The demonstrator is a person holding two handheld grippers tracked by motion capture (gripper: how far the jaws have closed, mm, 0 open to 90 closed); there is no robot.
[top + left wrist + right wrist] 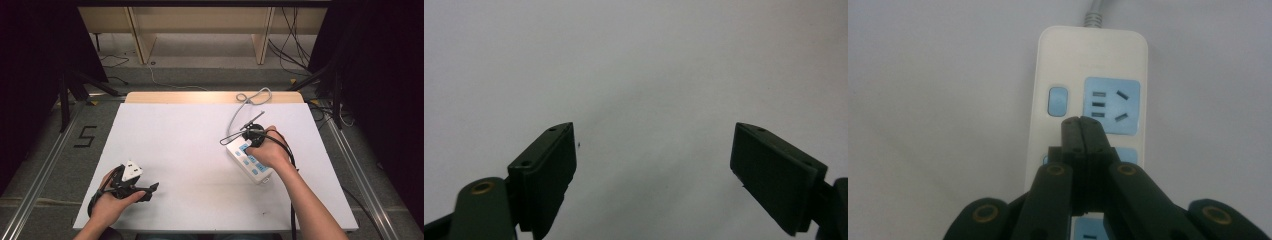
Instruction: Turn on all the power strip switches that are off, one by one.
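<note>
Right gripper (pixel 1082 122), jaws pressed together, tip down on the power strip (pixel 248 161); left gripper (pixel 654 150) idle.

The white power strip lies at about 3 o'clock on the white table (pixel 190 150), its long axis running 10 to 4 o'clock, grey cord (pixel 245 107) looping off toward 12. In the right gripper view the closed tips, holding nothing, sit between the small blue switch (pixel 1057 101) and the top blue socket (pixel 1111 106); probably shut to make one narrow point for pressing a switch, though contact cannot be told. The right hand (pixel 270 150) arches over the strip, wrist bent, gripper pointing steeply down. The left hand (pixel 112 200) rests at 8 o'clock, its gripper's jaws wide apart and empty over bare table, likely parked clear of the work.
</note>
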